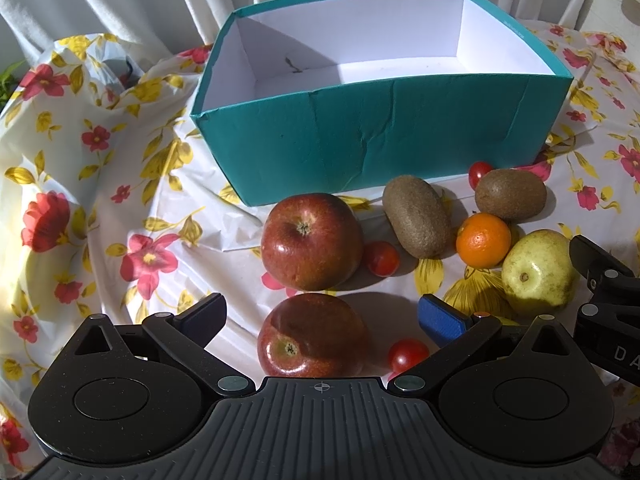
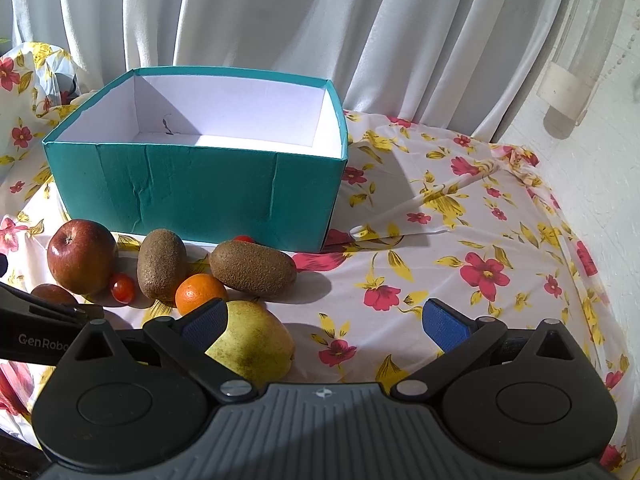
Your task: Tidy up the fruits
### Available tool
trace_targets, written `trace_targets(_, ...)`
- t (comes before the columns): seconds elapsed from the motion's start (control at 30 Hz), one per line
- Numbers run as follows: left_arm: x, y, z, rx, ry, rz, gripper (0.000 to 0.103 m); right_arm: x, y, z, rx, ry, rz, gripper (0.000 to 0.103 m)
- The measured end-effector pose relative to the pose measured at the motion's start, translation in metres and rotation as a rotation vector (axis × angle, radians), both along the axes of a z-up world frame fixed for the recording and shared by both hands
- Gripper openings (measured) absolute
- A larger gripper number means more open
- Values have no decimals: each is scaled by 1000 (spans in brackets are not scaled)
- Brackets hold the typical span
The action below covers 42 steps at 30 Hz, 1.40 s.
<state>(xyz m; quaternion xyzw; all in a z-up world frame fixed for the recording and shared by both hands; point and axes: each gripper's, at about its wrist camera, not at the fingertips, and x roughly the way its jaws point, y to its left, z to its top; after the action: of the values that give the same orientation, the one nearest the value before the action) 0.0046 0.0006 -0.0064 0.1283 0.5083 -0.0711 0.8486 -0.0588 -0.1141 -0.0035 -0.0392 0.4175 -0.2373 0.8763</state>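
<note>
An empty teal box (image 1: 384, 144) with a white inside stands at the back; it also shows in the right wrist view (image 2: 200, 196). In front lie two red apples (image 1: 310, 240) (image 1: 312, 336), two kiwis (image 1: 416, 216) (image 1: 510, 194), an orange (image 1: 483, 240), a yellow pear (image 1: 538, 272) and three cherry tomatoes (image 1: 382, 258) (image 1: 408, 354) (image 1: 479, 172). My left gripper (image 1: 320, 318) is open, its fingers either side of the near apple. My right gripper (image 2: 322, 320) is open and empty; the pear (image 2: 252, 344) lies by its left finger (image 2: 202, 322).
A flowered tablecloth (image 2: 480, 272) covers the table, bunched up at the left (image 1: 60, 128). White curtains (image 2: 280, 20) hang behind the box. The right gripper's body (image 1: 608, 304) shows at the right edge of the left wrist view.
</note>
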Motion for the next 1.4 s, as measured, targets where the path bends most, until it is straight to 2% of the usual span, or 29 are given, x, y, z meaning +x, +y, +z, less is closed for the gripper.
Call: trace_targets(1.4, 0, 1, -4, 4, 9, 2, 103, -2, -2, 2, 3, -18, 12, 103)
